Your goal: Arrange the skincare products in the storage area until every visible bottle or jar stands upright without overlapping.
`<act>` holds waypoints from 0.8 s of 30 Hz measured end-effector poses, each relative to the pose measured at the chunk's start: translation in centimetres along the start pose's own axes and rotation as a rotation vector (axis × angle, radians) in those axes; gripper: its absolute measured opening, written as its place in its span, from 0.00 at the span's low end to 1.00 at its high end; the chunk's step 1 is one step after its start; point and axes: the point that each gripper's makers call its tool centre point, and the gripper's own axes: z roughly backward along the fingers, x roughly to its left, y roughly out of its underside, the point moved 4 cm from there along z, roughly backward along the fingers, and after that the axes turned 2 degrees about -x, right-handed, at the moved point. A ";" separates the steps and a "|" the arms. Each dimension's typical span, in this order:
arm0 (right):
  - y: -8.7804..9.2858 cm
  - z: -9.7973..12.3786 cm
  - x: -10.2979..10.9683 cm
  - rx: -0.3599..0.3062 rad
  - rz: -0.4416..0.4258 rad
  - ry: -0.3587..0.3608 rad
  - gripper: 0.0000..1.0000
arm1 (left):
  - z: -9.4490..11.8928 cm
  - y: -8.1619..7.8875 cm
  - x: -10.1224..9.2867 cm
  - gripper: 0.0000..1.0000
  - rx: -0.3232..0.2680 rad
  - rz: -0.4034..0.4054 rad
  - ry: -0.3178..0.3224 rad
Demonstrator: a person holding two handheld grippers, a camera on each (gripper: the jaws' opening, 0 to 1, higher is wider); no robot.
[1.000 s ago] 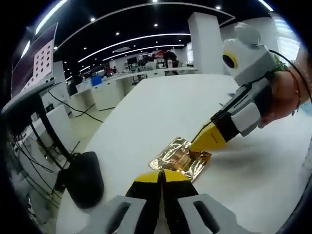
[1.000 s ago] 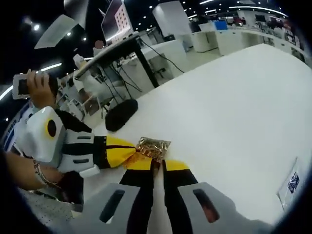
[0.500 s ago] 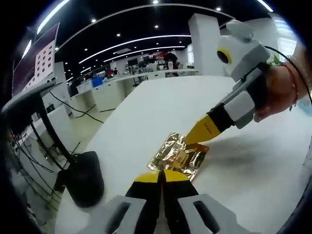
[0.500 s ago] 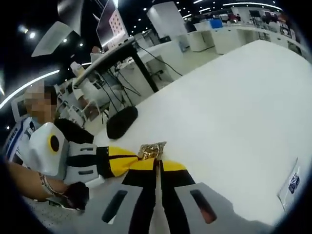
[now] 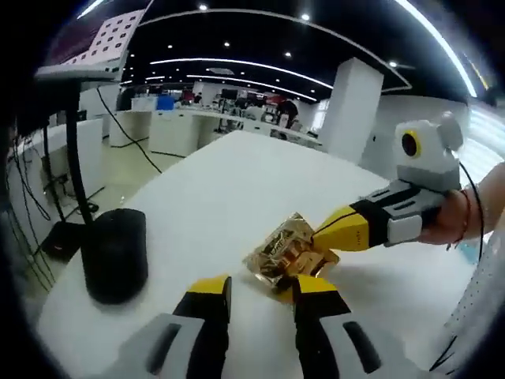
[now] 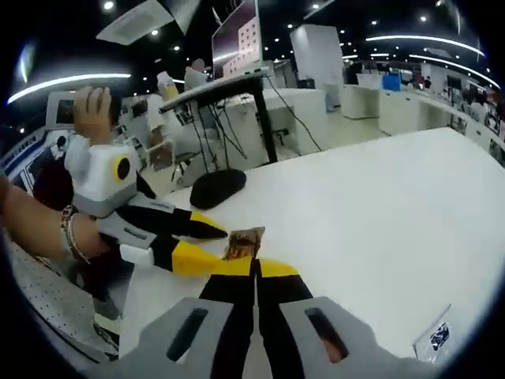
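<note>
A crinkled gold foil sachet (image 5: 286, 254) lies on the white table (image 5: 237, 174), one edge raised. My right gripper (image 5: 322, 237) comes in from the right and is shut on the sachet's right edge. In the right gripper view its jaws meet at the sachet (image 6: 245, 241), with my right gripper (image 6: 254, 267) just below it. My left gripper (image 5: 260, 288) stands open just short of the sachet, with nothing between its yellow tips. Seen from the right gripper view, the left gripper (image 6: 217, 246) reaches in from the left with its fingers spread beside the sachet.
A black oval object (image 5: 114, 257) sits near the table's left edge, also seen as the black oval (image 6: 217, 188). A small white sachet (image 6: 434, 338) lies flat at the lower right. A white perforated panel (image 5: 481, 292) borders the table. Desks and a monitor stand are beyond.
My left gripper has opened and let go of the gold sachet. The right gripper stays shut on it. Both views have shifted with the hands.
</note>
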 end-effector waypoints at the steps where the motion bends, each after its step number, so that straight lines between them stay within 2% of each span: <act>1: -0.3 0.3 0.3 -0.009 0.012 -0.011 0.00 | -0.1 0.2 -0.2 0.31 0.007 0.032 0.027; 2: -0.6 0.6 0.6 -0.015 0.031 -0.026 0.00 | -0.1 0.2 -0.5 0.32 0.010 0.057 0.058; 4: -1.0 1.2 0.9 -0.029 0.040 -0.036 0.00 | 0.0 0.2 -0.4 0.32 0.008 0.062 0.064; 6: -1.4 1.9 0.9 -0.043 0.048 -0.036 0.00 | 0.2 -0.1 -0.9 0.32 -0.022 0.071 0.103; 10: -1.9 3.1 0.6 -0.082 0.028 -0.045 0.00 | 0.2 -0.7 -1.7 0.35 -0.038 0.096 0.149; 14: -2.2 4.4 0.3 -0.097 0.027 -0.041 0.00 | -0.3 -1.8 -3.4 0.35 -0.047 0.085 0.220; 16: -2.6 5.1 0.3 -0.121 0.015 -0.052 0.00 | -0.6 -1.9 -3.8 0.37 -0.047 0.082 0.239; 20: -3.4 6.4 0.3 -0.175 -0.049 -0.080 0.00 | -0.9 -2.7 -5.9 0.37 -0.060 0.111 0.341; 21: -3.4 6.6 0.3 -0.176 -0.052 -0.081 0.00 | -1.0 -2.8 -6.1 0.37 -0.061 0.113 0.347; 23: -3.2 7.0 0.0 -0.176 -0.050 -0.061 0.00 | -1.1 -3.0 -6.7 0.35 -0.056 0.115 0.366; 24: -3.1 7.2 -0.2 -0.181 -0.061 -0.047 0.00 | -1.1 -3.1 -6.9 0.29 -0.052 0.124 0.390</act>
